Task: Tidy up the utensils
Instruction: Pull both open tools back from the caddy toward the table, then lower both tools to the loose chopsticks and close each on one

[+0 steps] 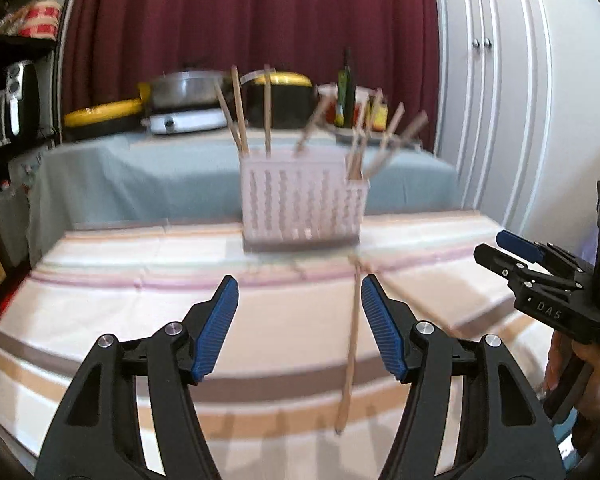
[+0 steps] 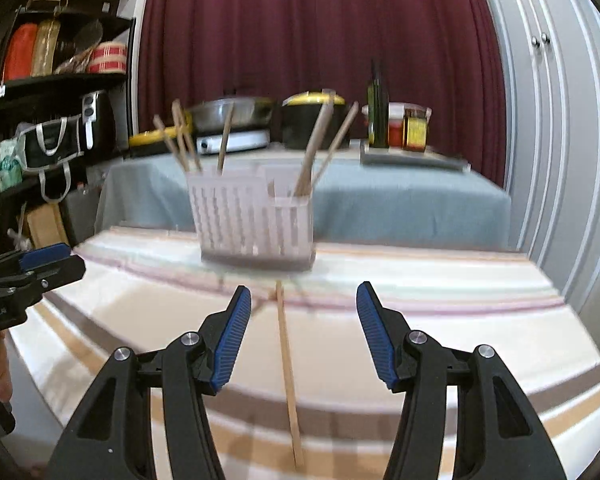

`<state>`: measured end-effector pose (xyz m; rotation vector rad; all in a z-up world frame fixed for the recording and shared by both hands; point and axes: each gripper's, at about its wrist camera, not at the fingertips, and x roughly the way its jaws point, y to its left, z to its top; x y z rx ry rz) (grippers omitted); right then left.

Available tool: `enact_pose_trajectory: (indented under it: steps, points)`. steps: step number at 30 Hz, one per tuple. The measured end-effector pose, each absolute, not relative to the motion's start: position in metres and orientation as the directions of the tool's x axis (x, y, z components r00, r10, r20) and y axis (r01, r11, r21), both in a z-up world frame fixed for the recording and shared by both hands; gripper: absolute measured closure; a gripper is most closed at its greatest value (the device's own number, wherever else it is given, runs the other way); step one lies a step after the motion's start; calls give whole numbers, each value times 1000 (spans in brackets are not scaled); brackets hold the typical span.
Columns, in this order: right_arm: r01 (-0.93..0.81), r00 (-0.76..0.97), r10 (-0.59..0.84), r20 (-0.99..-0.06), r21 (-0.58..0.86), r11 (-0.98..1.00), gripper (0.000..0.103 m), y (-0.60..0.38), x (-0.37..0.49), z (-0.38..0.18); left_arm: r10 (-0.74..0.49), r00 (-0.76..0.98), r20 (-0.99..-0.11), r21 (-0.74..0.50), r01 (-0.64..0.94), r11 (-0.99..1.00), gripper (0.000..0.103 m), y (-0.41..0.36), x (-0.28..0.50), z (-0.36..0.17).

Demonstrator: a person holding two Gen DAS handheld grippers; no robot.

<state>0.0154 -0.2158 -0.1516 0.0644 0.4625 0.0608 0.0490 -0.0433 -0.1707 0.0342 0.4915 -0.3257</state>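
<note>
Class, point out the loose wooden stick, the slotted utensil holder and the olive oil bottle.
Wooden stick (image 2: pixel 287 364), right wrist view, mid-shaft.
Utensil holder (image 2: pixel 236 216), right wrist view, slotted front wall.
Olive oil bottle (image 2: pixel 377 114), right wrist view, body.

Both the left gripper (image 1: pixel 299 292) and right gripper (image 2: pixel 304 300) have black plastic arms, ribbed blue finger pads (image 1: pixel 219 326), silver rivets; "DAS" lettering marks the right one's body at 3 o'clock.
</note>
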Motion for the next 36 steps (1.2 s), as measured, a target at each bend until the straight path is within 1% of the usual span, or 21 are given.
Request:
enact_pose_trajectory:
  steps: [5, 10, 11, 13, 15, 17, 18, 20, 21, 24, 27, 29, 31, 36]
  points:
    - [-58, 855, 91, -510, 80, 995, 48, -214, -1, -190, -317, 788, -528, -54, 341, 939, 41, -54, 46, -204]
    - [-70, 834, 109, -541, 93, 993, 48, -211, -9, -212, -342, 752, -563, -56, 378, 924, 45, -67, 47, -226]
    - [-70, 833, 111, -543, 94, 993, 48, -210, -9, -213, -347, 745, -569, -58, 384, 921, 48, -70, 47, -228]
    - [-72, 832, 113, -543, 97, 993, 48, -210, -10, -215, -350, 732, -584, -57, 394, 917, 51, -73, 48, -235]
    - [-72, 838, 112, -534, 96, 993, 48, -210, -10, -214, -353, 720, -597, -64, 397, 916, 56, -75, 49, -241]
    - [-69, 838, 113, -534, 101, 993, 48, -211, -10, -214, -361, 703, -613, -73, 404, 912, 65, -76, 50, -246]
    - [-67, 839, 111, -532, 101, 993, 49, -210, -10, -215, -362, 697, -619, -75, 406, 911, 67, -76, 51, -248]
    - [-65, 840, 108, -532, 100, 993, 49, -210, -11, -215, -367, 687, -628, -77, 414, 907, 76, -78, 51, -253]
    - [-65, 839, 109, -533, 101, 993, 50, -211, -11, -215, -364, 692, -623, -71, 414, 908, 77, -78, 50, -253]
    - [-64, 834, 111, -540, 105, 992, 54, -210, -11, -217, -372, 692, -618, -72, 421, 904, 86, -77, 48, -253]
    - [-68, 829, 116, -548, 107, 992, 61, -209, -11, -219, -371, 695, -616, -74, 417, 906, 94, -76, 47, -253]
    - [-71, 822, 121, -556, 110, 991, 70, -208, -10, -221, -374, 695, -615, -75, 421, 904, 96, -76, 46, -253]
    - [-77, 812, 131, -568, 118, 990, 75, -207, -9, -224, -374, 695, -614, -69, 424, 903, 96, -76, 45, -253]
    - [-68, 808, 135, -574, 136, 988, 83, -208, -11, -227, -374, 692, -617, -71, 424, 903, 96, -74, 43, -253]
